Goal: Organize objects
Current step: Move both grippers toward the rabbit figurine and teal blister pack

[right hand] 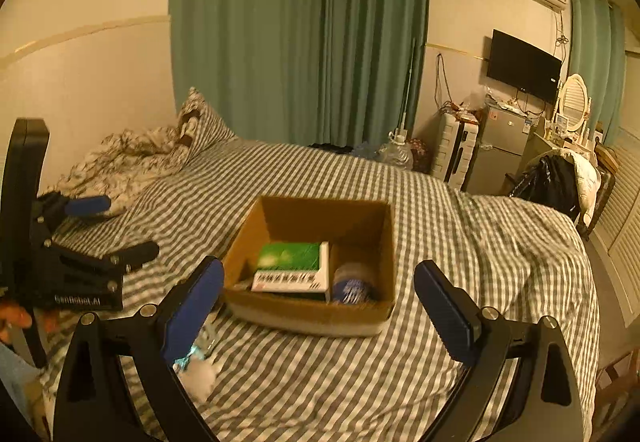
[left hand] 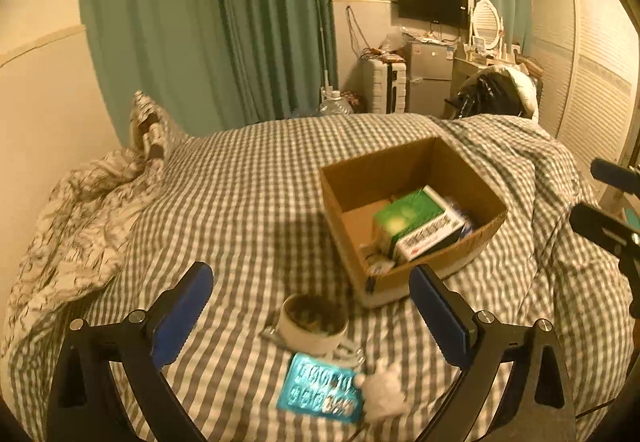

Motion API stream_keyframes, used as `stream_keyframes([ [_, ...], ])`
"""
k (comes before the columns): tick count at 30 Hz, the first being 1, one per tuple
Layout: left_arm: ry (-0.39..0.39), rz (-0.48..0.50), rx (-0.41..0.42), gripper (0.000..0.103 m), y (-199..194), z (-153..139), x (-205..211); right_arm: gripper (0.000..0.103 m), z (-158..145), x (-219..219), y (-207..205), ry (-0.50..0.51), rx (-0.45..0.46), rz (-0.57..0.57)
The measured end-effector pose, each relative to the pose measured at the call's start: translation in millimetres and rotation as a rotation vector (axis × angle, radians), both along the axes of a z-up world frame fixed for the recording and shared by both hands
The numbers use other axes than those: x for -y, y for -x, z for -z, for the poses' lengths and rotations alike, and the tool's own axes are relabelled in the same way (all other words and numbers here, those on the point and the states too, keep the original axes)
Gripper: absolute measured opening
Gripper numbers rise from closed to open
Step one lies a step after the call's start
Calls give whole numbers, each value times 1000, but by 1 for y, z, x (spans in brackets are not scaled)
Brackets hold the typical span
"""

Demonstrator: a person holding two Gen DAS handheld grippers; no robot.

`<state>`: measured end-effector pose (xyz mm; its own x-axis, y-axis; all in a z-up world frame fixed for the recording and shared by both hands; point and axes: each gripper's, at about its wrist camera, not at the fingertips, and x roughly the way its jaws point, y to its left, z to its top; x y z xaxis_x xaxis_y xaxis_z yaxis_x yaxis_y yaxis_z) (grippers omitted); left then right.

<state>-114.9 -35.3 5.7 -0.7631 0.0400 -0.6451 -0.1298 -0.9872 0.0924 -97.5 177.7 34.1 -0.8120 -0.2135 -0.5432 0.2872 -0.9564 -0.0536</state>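
Observation:
An open cardboard box [left hand: 460, 172] [right hand: 280, 306] sits on the checked bed. Inside lie a green and white carton [left hand: 412, 220] [right hand: 292, 266] and a blue-labelled round container [right hand: 352, 284]. In the left wrist view a roll of tape [left hand: 314, 324], a teal blister pack [left hand: 322, 388] and a white fluffy item [left hand: 386, 390] lie on the bed in front of the box. My left gripper [left hand: 312, 298] is open and empty, above the tape roll. My right gripper [right hand: 318, 296] is open and empty, facing the box's near wall. The left gripper also shows at the left of the right wrist view [right hand: 116, 230].
A crumpled patterned quilt [left hand: 80, 210] and a pillow [right hand: 200, 126] lie at the bed's far left by the wall. Green curtains [right hand: 300, 30], a small fridge [right hand: 500, 146], a suitcase [right hand: 456, 150] and a chair with clothes [right hand: 560, 178] stand beyond the bed.

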Motion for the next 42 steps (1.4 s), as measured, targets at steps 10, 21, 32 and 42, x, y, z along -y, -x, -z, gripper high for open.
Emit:
stream_keyframes([
  [10, 30, -89, 68, 101, -35, 69, 26, 96, 74, 26, -28, 17, 113, 23],
  [21, 177, -103, 272, 101, -7, 146, 5, 96, 156, 41, -18, 18, 289, -26],
  [32, 200, -85, 454, 103, 30, 196, -18, 96, 179, 21, -11, 88, 345, -56],
  [42, 173, -8, 450, 97, 2, 186, -20, 96, 175, 19, -25, 68, 345, -37],
])
